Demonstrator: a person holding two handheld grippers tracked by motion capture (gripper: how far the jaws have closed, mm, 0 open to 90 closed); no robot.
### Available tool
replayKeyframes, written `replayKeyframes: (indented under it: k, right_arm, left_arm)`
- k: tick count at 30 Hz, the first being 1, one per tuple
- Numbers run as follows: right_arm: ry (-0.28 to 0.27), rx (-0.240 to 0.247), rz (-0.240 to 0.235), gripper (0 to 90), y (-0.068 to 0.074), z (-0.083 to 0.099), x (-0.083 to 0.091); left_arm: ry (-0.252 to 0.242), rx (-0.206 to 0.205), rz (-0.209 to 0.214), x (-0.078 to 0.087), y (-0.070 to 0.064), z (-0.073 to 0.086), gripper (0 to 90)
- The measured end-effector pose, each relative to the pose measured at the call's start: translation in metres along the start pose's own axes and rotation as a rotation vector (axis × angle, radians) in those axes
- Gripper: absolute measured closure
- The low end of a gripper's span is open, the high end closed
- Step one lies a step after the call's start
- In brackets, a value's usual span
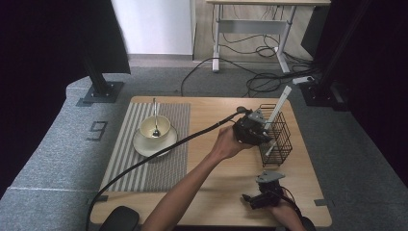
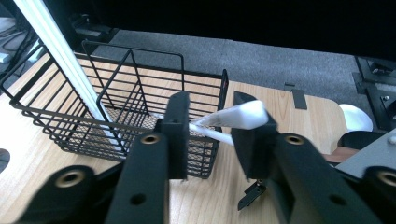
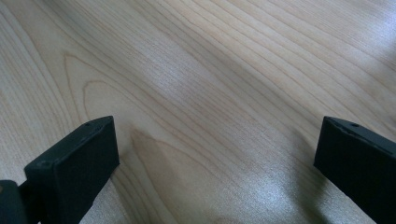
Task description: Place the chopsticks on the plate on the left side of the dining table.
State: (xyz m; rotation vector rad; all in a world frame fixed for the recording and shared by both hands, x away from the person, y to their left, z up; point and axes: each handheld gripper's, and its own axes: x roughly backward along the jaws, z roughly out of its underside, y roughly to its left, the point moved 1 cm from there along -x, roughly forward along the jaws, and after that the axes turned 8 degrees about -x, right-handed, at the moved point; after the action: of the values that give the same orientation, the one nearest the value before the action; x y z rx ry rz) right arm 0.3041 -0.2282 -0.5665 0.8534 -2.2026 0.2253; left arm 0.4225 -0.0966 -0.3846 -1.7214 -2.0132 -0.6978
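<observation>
A black wire basket (image 1: pixel 284 137) (image 2: pixel 60 116) stands on the right part of the wooden table (image 1: pixel 216 187). A long white stick (image 1: pixel 280 102) (image 2: pixel 60 56) leans in it. My left gripper (image 1: pixel 262 138) (image 2: pixel 210 112) is at the basket's near-left side. Its jaws stand a narrow gap apart with a white utensil (image 2: pixel 238 116) (image 1: pixel 269 147) between them, whose far end reaches into the basket. My right gripper (image 1: pixel 247 198) (image 3: pixel 217 140) stays low over bare wood at the front right, wide open with nothing between its fingers.
A cream bowl (image 1: pixel 161 126) with a metal spoon (image 1: pixel 155 118) sits on a saucer (image 1: pixel 144 147) on a striped placemat (image 1: pixel 144 173) at the left. A black cable (image 1: pixel 144 163) crosses the mat. The table's right edge lies just beyond the basket.
</observation>
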Motion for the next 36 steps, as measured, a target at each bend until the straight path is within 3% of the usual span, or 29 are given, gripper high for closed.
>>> replayKeyframes:
  k: [2,5,14,25,36]
  right_arm:
    - [0.001,0.001,0.000,0.0,0.000,0.000,0.000]
    - [0.001,0.000,0.000,0.0,0.000,0.000,0.000]
    - [0.002,-0.001,-0.001,0.0,0.000,0.000,0.000]
    - [0.001,0.001,0.000,0.0,0.000,0.000,0.000]
    - [0.003,0.000,-0.001,0.0,0.000,0.000,0.000]
  left_arm:
    - [0.004,-0.009,-0.003,-0.001,0.000,-0.002,78.9]
    - [0.017,-0.027,-0.035,-0.003,-0.002,-0.005,82.4]
    - [0.013,-0.035,-0.044,0.003,-0.001,-0.008,82.7]
    - [-0.028,-0.003,-0.017,0.032,0.004,-0.010,82.8]
    - [-0.050,0.004,-0.004,0.053,0.005,-0.014,82.9]
